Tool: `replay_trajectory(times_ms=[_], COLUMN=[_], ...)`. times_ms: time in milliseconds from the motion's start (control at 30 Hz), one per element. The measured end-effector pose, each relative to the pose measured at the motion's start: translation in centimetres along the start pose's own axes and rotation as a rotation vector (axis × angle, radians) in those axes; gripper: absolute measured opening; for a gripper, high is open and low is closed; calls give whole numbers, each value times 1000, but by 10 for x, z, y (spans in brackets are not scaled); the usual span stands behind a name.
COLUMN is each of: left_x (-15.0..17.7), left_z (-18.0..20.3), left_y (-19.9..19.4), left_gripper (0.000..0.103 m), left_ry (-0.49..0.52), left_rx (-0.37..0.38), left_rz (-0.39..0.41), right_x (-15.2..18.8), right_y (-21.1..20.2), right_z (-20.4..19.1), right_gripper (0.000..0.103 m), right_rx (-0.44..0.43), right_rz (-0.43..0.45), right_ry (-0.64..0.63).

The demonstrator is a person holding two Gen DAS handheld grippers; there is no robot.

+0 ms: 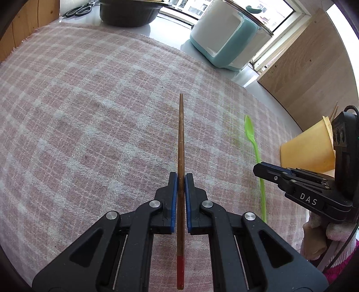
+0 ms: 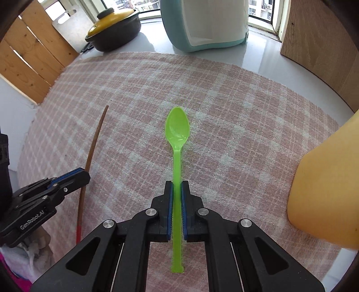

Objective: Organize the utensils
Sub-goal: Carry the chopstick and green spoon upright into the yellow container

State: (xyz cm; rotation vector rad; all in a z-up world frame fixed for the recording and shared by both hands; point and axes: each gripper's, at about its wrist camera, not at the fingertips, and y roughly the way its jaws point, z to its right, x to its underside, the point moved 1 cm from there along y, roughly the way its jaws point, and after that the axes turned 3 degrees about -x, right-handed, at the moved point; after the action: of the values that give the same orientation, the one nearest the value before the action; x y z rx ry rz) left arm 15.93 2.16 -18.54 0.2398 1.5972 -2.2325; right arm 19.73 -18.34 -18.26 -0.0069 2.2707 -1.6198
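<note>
Looking at containers first: there's a yellow cup (image 1: 309, 148) at the right side of the checked cloth (image 1: 89, 112), and in the left wrist view a couple of thin wooden sticks (image 1: 334, 111) poke up out of it, though I can't tell what else is inside. Further back on the white tabletop (image 2: 258, 56) sits a dark pot (image 2: 116, 31) with a yellow lid (image 2: 110, 20) on, so its contents are hidden, plus a teal and white appliance (image 2: 208, 22) by the window. Readable writing: "DAS" on the side of the right gripper (image 1: 258, 167) as seen from the left camera, and "GenRobot.AI" on the left gripper (image 2: 86, 175) as seen from the right one. Left gripper's jaws are clenched on a brown chopstick (image 1: 181, 139) with a red end, the stick running straight out ahead between the blue pads (image 1: 174, 202). Right gripper's jaws are clamped on the handle of a green plastic spoon (image 2: 177, 128), bowl pointing away and facing up. Both utensils are over the cloth, side by side and near each other. Scissors (image 1: 78, 10) lie at the far left corner. Wooden panels (image 2: 33, 56) close in the left and right sides, the cloth's frayed edge stops short of the pot and appliance, and the middle of the cloth is wide open.
</note>
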Motion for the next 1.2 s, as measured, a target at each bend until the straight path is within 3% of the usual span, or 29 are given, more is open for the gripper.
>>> replay_trajectory(times_ms=[500, 1200], left_x=[12, -1], left_z=[56, 181], left_y=[-60, -91], left_gripper=[4, 4], left_ry=[79, 224], left_rx=[84, 215], left_rz=[109, 209], right_x=[32, 57], right_y=[-86, -203], right_z=[6, 76], right_gripper=[5, 5], right_rx=[-63, 15], right_rz=[154, 378], right_ry=[7, 73])
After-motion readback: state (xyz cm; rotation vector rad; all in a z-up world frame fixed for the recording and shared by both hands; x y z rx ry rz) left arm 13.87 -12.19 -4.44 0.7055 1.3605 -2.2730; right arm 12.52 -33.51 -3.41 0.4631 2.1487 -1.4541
